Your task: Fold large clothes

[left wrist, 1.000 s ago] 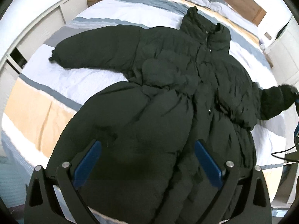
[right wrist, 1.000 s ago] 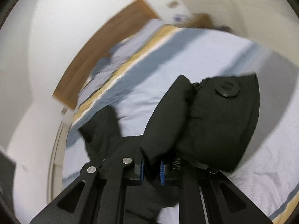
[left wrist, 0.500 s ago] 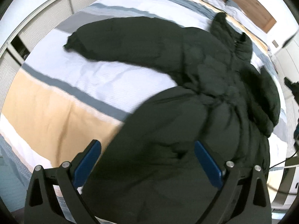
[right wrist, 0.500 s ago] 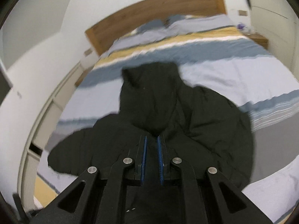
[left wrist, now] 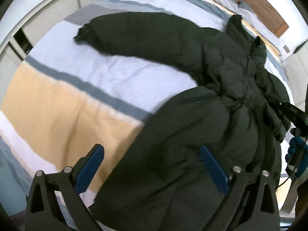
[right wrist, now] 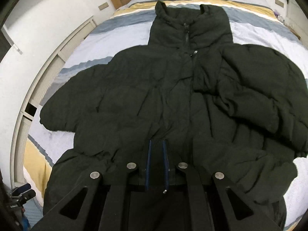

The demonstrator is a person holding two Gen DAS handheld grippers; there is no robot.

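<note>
- Since earlier frame: right sleeve (right wrist: 256,104) now folded across jacket (right wrist: 154,96) front, no longer pinched in right tongs (right wrist: 156,161); right view swung round to face collar and headboard. Left view slid sideways toward left side of hem; more striped bed (left wrist: 57,115) in sight.
- Jacket position: flat, front up, on bed, collar toward headboard, hem nearest camera. Left sleeve (left wrist: 134,36) spread out over white stripes.
- Right tongs: clenched, nothing between pads, hanging over jacket waist.
- Left tongs (left wrist: 152,165): released, wide apart, above left part of hem; contact with fabric not clear.
- Risk 1: folded sleeve puffy, lies loose; likely to spring or slide back off chest if body disturbed. Cause: down fill, slick shell.
- Risk 2: left tongs may pinch top layer only, so hem or sleeve drags and bunches rather than folds. Cause: thick padding, wide bite needed.
- Risk 3: pulling left sleeve across may shift whole jacket on duvet and skew the fold. Cause: nothing pinning the body, right tongs off fabric.
</note>
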